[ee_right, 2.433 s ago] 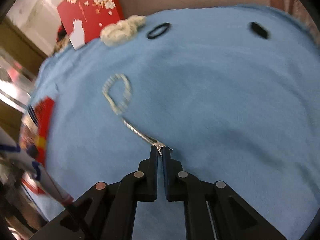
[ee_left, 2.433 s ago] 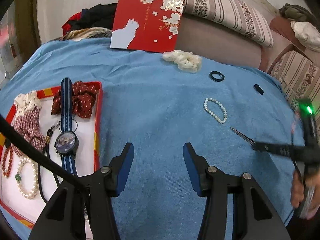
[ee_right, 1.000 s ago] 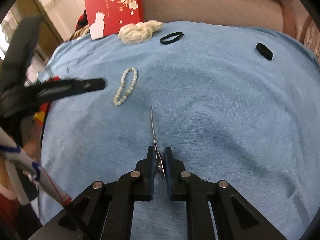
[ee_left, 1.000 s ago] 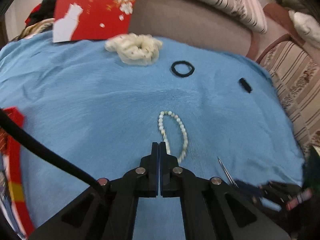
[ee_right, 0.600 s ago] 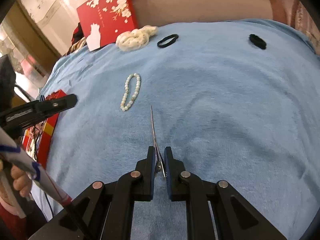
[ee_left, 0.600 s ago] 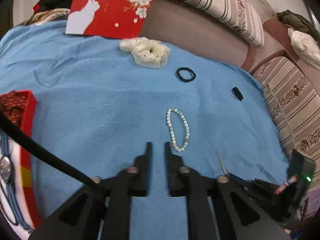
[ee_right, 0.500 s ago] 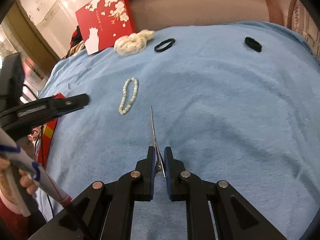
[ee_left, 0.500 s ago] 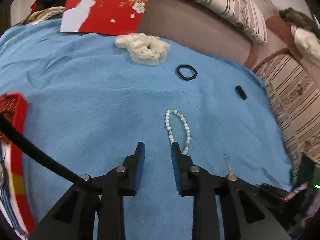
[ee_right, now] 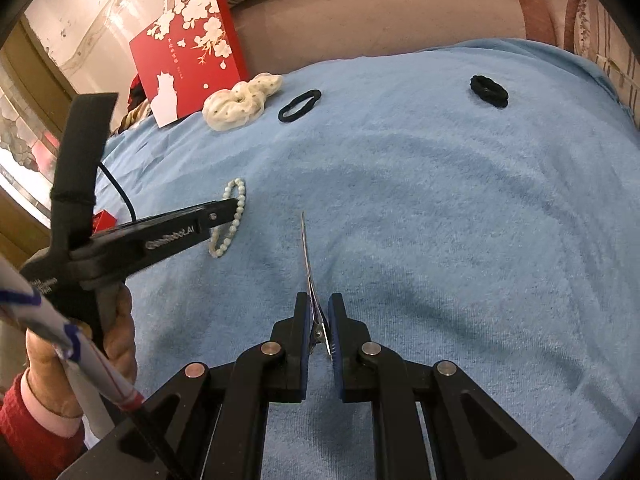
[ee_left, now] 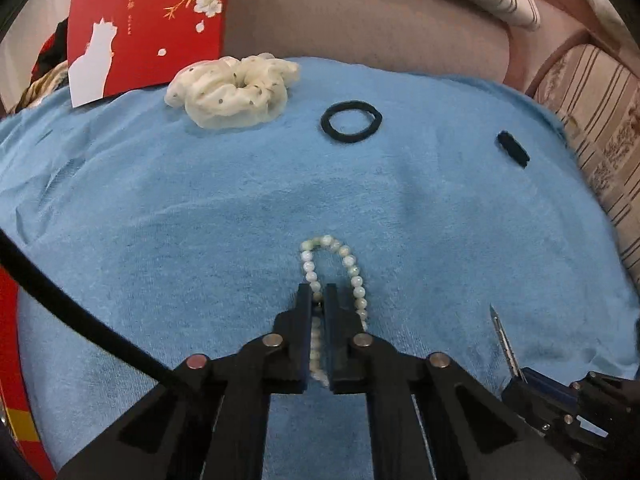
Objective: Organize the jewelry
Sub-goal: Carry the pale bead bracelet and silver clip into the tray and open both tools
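Note:
A pale green bead bracelet (ee_left: 352, 268) lies on the blue towel (ee_left: 200, 208). My left gripper (ee_left: 318, 292) is shut on the bracelet's left strand, low on the towel; it also shows in the right wrist view (ee_right: 230, 208) with the bracelet (ee_right: 236, 204). My right gripper (ee_right: 319, 304) is shut on a silver hair clip (ee_right: 307, 256) that points forward above the towel. The clip's tip (ee_left: 500, 328) shows at the lower right of the left wrist view.
A cream scrunchie (ee_left: 232, 94), a black hair tie (ee_left: 351, 121) and a small black band (ee_left: 513, 149) lie farther back on the towel. A red box lid (ee_left: 148, 20) leans at the back. The red tray's edge (ee_left: 16, 360) is at the far left.
My left gripper opened, moved forward over the bracelet and closed on its left strand. My right gripper stays shut on the hair clip, almost still.

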